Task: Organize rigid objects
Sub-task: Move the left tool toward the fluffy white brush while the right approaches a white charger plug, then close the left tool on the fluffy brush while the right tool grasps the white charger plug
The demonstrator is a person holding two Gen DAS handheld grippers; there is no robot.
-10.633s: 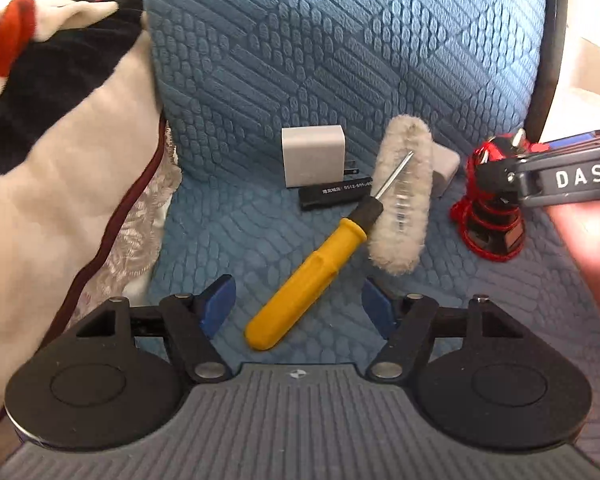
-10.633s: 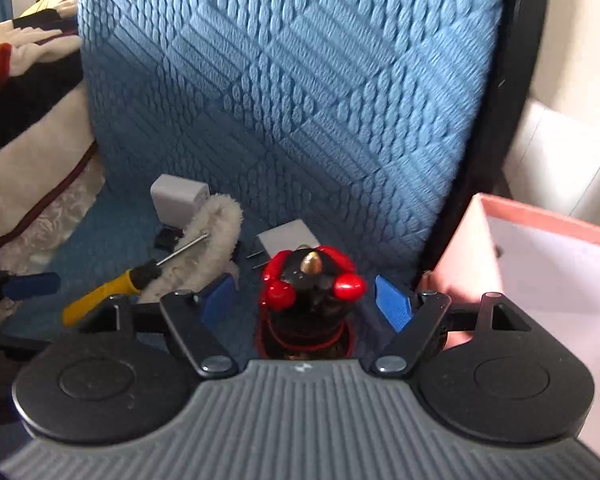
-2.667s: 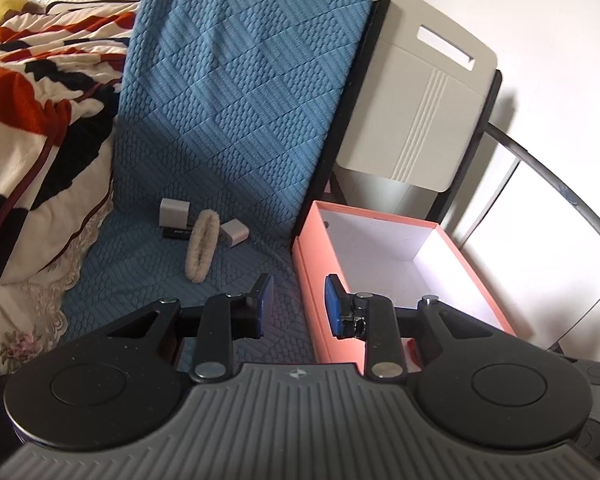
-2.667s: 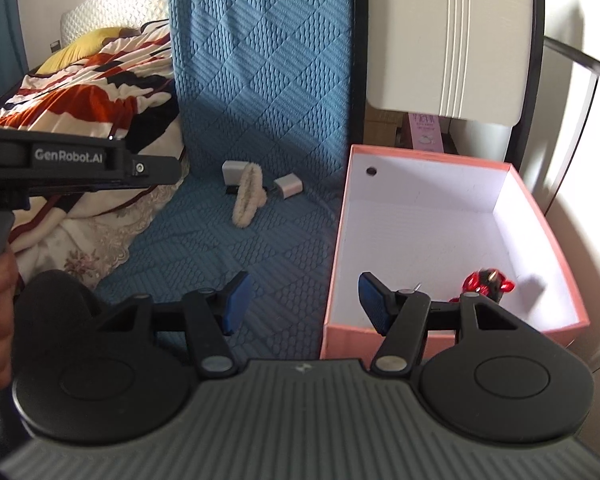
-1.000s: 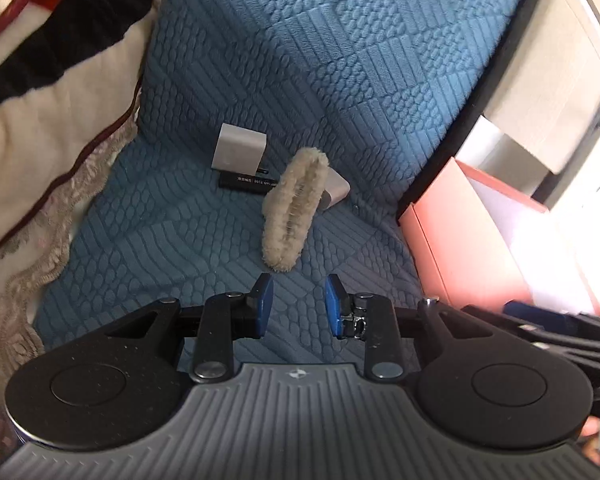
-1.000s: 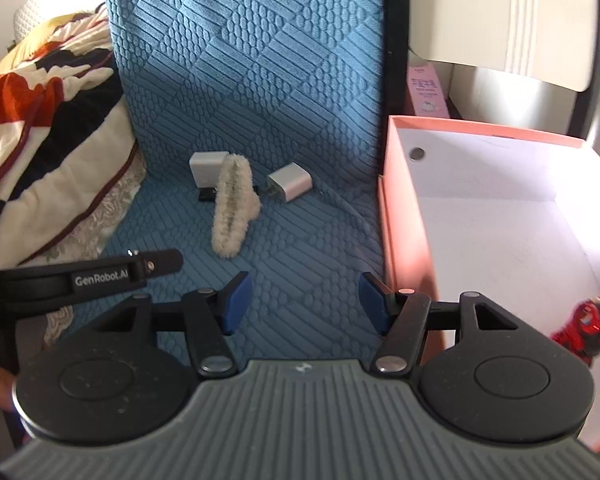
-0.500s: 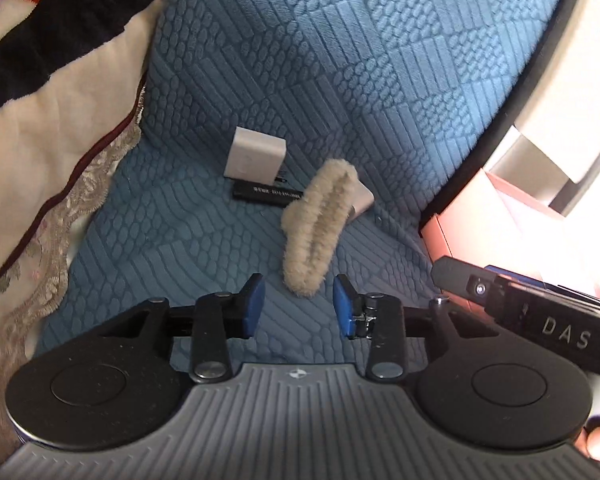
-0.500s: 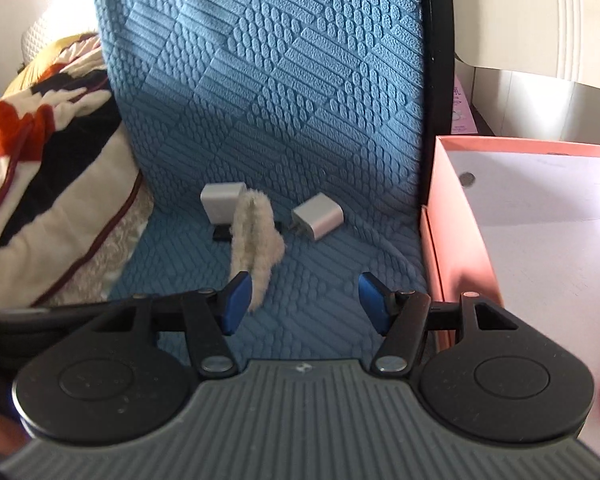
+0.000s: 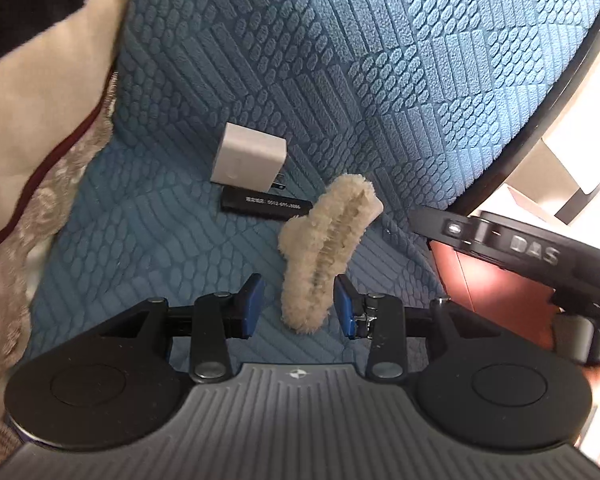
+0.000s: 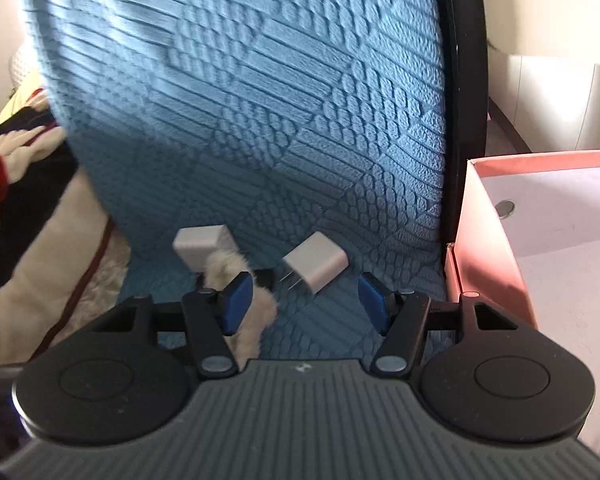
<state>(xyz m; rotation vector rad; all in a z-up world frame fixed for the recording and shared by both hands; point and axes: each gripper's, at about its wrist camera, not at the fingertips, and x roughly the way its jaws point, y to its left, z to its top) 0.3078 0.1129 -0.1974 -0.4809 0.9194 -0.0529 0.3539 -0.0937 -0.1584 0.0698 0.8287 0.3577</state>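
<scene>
The left gripper (image 9: 296, 306) points down at the blue quilted seat cover (image 9: 172, 240), and its jaws stand narrowly apart. The near end of the fuzzy beige brush (image 9: 324, 252) lies between the blue pads (image 9: 252, 304); the right pad is just beside the fibres, the left pad stands apart, and no squeeze on the brush is visible. The brush lies flat on the seat, running away and to the right. Beyond its far end, a black stick with white print (image 9: 266, 203) lies flat, and a white charger (image 9: 250, 159) rests just behind the stick, with its prongs toward the brush. The right gripper (image 10: 306, 300) hovers over the same seat with its jaws moderately wide and nothing between them. A second white charger (image 10: 316, 268) lies on the seat just ahead of that gap, prongs pointing left. The brush passes behind this gripper's left finger. The pink box (image 10: 484, 256) with a white interior stands to the right of the seat. A patterned blanket (image 9: 28, 128) lies to the left.
</scene>
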